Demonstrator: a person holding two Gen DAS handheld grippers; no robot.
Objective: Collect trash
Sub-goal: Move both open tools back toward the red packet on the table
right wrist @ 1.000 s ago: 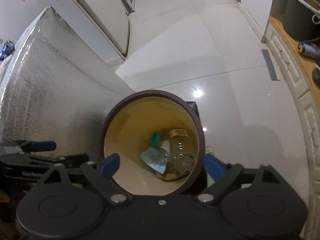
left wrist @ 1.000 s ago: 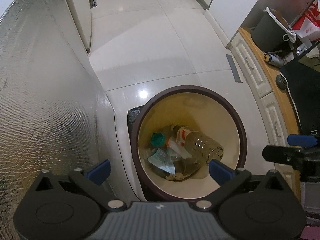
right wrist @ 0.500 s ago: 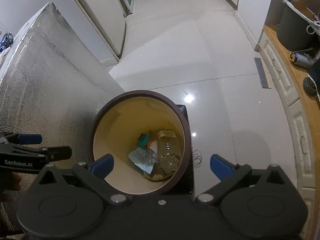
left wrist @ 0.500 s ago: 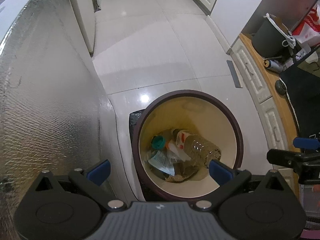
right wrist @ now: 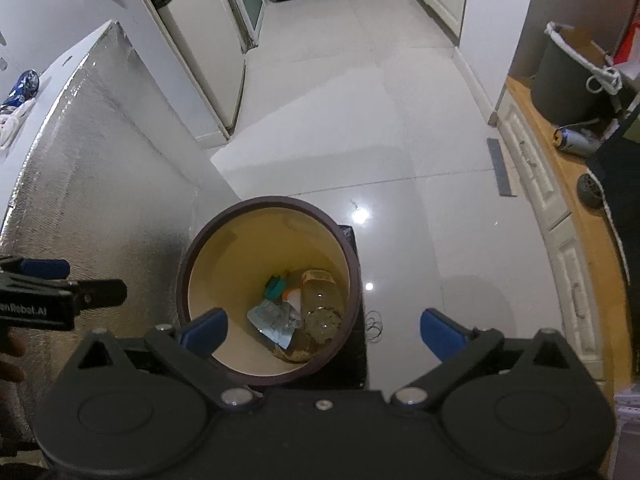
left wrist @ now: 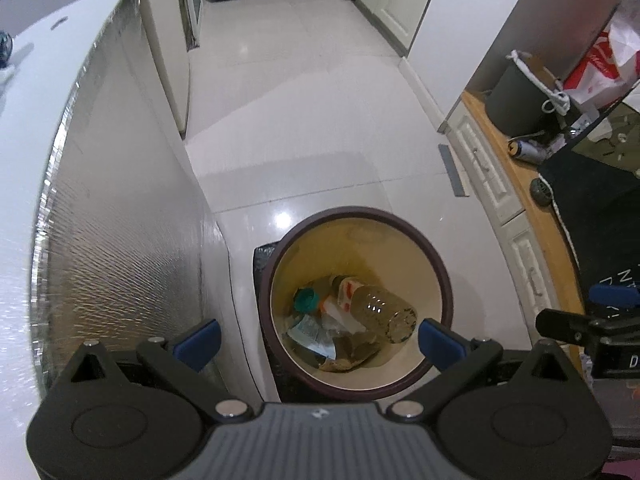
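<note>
Cream-lined, dark-rimmed trash bin [left wrist: 442, 280] sits at lower centre of both views, and the trash is already in its bottom: a clear plastic bottle [left wrist: 376, 312], a teal cap [left wrist: 306, 299] and crumpled wrappers [left wrist: 312, 330]. Left gripper [left wrist: 319, 336] and right gripper [right wrist: 324, 330] hover above it, released and empty; collection looks largely done, no more litter shows on the floor [right wrist: 340, 112]

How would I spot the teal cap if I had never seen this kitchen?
Find the round bin with the dark brown rim, standing on the white tiled floor beside the silver foil-covered box. At its bottom lies a clear plastic bottle on crumpled wrappers. The teal cap sits just left of the bottle's neck, the only green, round piece there.
</note>
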